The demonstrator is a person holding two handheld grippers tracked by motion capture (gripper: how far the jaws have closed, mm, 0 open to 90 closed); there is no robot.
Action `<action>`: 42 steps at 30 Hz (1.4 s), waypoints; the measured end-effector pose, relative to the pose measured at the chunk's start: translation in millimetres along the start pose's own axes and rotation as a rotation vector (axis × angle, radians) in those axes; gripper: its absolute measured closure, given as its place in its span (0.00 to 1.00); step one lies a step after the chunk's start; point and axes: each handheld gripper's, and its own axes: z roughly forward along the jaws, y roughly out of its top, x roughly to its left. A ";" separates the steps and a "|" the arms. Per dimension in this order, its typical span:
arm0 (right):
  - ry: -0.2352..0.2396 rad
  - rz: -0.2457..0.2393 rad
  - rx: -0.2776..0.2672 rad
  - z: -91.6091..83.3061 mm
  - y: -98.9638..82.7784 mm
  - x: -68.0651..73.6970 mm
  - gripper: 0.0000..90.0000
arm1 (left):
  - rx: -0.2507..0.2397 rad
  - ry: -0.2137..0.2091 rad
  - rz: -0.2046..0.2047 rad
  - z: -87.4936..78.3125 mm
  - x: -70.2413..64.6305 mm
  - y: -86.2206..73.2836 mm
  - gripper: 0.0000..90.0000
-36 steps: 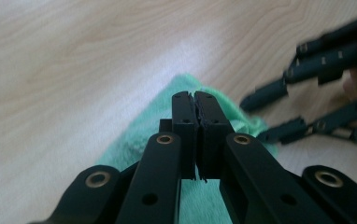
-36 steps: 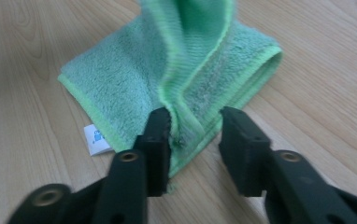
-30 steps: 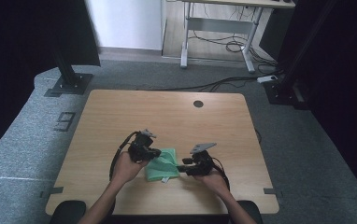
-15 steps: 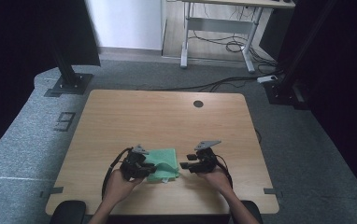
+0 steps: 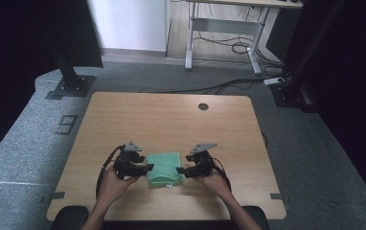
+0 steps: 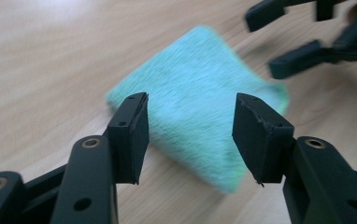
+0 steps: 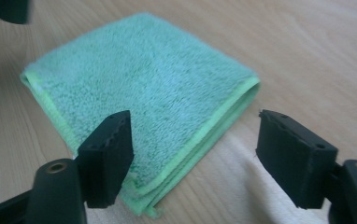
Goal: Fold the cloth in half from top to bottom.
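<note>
Wooden table [image 5: 171,120] carries my folded green towel [image 5: 164,167] at its near edge. Both jaws have just been opening: left gripper [image 5: 145,167] and right gripper [image 5: 181,170] gape empty beside it; folding looks finished.

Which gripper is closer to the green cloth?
Hard to tell. The left gripper sits at the green cloth's left edge, the right gripper at its right edge. Both are open, neither holding it.
</note>
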 end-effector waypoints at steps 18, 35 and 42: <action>-0.080 -0.065 0.093 11.9 -14.5 4.9 0.28 | 0.095 0.102 0.053 43.9 2.1 -23.7 0.48; -0.105 -0.045 0.063 9.3 -9.9 0.8 0.28 | 0.009 0.080 0.063 39.2 19.2 -11.7 0.36; -0.157 -0.004 0.011 11.0 -1.8 -6.0 0.28 | 0.006 0.094 0.050 41.4 17.1 -10.0 0.34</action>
